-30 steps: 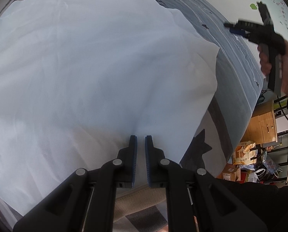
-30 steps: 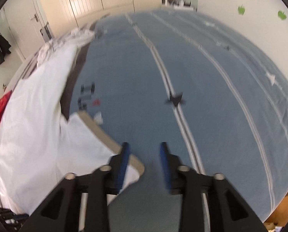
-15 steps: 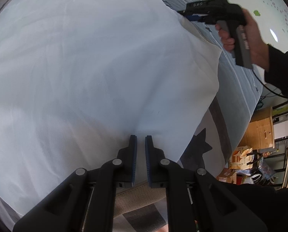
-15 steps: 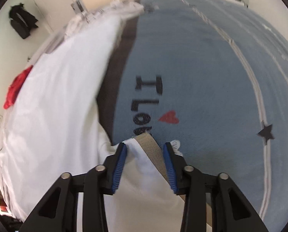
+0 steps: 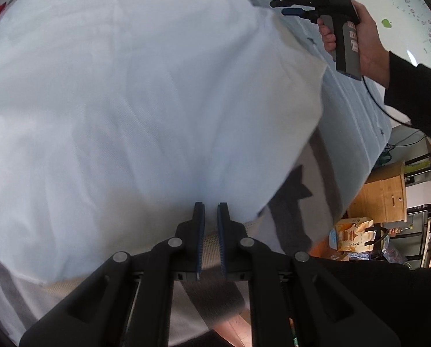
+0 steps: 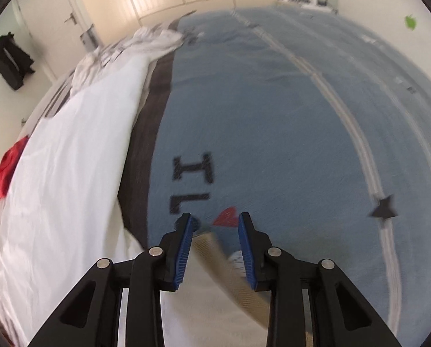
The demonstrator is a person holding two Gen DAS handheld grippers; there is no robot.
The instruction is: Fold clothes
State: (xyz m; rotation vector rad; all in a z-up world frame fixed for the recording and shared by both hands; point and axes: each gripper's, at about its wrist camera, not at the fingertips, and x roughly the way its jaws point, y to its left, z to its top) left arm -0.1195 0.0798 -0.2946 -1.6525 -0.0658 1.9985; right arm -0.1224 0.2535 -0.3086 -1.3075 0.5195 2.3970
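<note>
The left tongs (image 5: 211,217) are clamped on the beige hem of the white garment (image 5: 128,101) spread over the blue bed (image 6: 287,115). Only the right view shows the right tongs (image 6: 214,225) closing, collar band between them, pads not yet pressing.

Left fingers (image 5: 199,231) clamped, right fingers (image 6: 183,248) closing.

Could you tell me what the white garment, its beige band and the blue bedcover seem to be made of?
White garment: thin, matte woven or knit cloth, probably cotton; it creases softly and light shows through.
Beige band: ribbed knit trim, judging by its fine parallel ridges.
Blue bedcover: soft matte fabric, possibly cotton or fleece, with printed letters and stars; blur hides the weave.
</note>
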